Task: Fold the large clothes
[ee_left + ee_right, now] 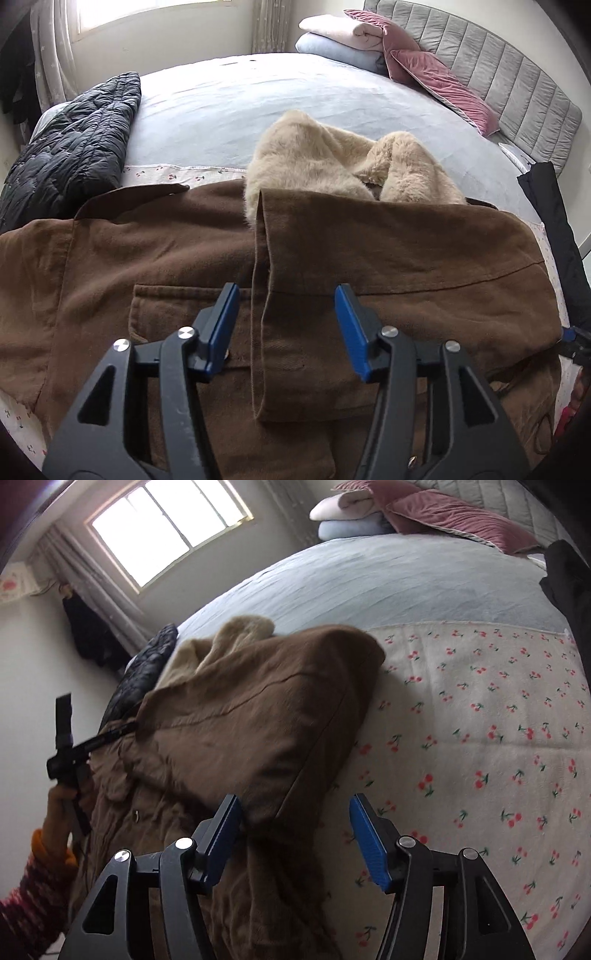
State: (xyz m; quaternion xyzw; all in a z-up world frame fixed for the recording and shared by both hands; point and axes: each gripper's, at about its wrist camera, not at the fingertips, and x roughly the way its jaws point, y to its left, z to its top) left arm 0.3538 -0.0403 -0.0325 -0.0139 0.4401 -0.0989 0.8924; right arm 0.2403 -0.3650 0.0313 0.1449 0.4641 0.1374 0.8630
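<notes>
On the bed (229,92) lies a brown coat (369,258), half folded. The left claw (286,325) straddles its folded-over sleeve, jaws wide, empty. The right claw (295,834), likewise open and empty, sits at its right edge.

The brown coat (369,251) is matt, soft-brushed cloth with stitched seams, and its cream lining (314,158) is thick, fluffy fur-like pile. The left tongs (286,325) and right tongs (295,834) are matt black plastic with shiny metal rivets and blue ribbed pads (349,325). The bed (229,99) wears a smooth pale blue sheet; a fleecy cherry-print blanket (480,720) lies over it. The black jacket (70,155) is quilted with a slight sheen, the pink cushions (443,81) are lustrous velvet, and the headboard (491,62) is padded grey fabric
</notes>
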